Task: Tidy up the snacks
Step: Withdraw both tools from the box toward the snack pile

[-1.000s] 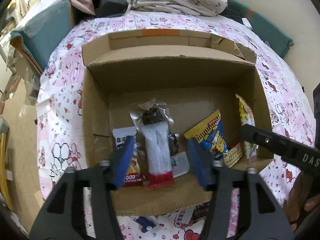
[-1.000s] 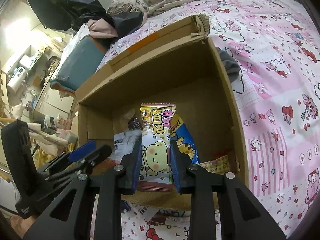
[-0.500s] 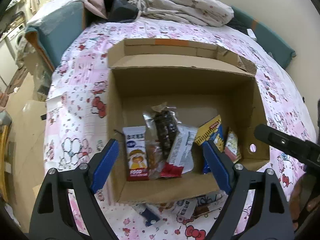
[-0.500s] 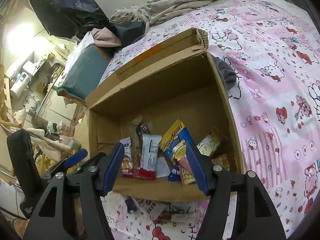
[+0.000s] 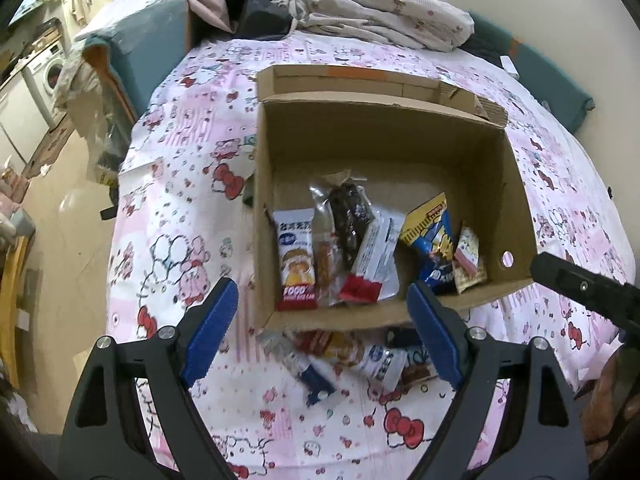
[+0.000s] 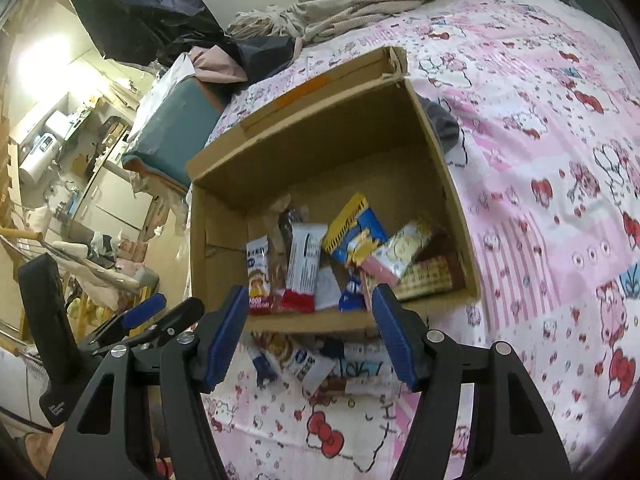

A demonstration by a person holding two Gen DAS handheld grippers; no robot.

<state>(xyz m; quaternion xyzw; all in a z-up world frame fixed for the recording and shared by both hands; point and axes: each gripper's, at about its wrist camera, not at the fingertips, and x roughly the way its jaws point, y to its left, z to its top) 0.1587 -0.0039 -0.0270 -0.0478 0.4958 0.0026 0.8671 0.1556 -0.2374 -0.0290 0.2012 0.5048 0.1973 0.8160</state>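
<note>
An open cardboard box [image 5: 516, 200] [image 6: 452, 184] sits on a pink patterned bed sheet. Inside lie several snack packets: a white rice-cake pack [image 5: 296, 256], a clear dark-snack bag [image 5: 346, 212], a white-and-red bar [image 5: 374, 256] [image 6: 302, 264], a blue-yellow pack [image 5: 434, 244] [image 6: 356, 228] and a small pale pack [image 5: 468, 256] [image 6: 400, 256]. Several loose packets [image 5: 344, 354] [image 6: 304, 360] lie on the sheet before the box. My left gripper [image 5: 320, 336] is open and empty above them. My right gripper [image 6: 308, 336] is open and empty too.
Rumpled bedding [image 5: 372, 16] and dark clothes [image 5: 256, 12] pile behind the box. A teal cushion [image 5: 140, 52] lies at the bed's left edge, with floor and a washing machine [image 5: 48, 72] beyond. The right gripper's body [image 5: 588, 288] shows at the right of the left wrist view.
The right gripper opened and dropped the pale bear-print packet into the box. Both grippers pulled back from the box and now hover over the loose packets. The left jaws opened wider.
</note>
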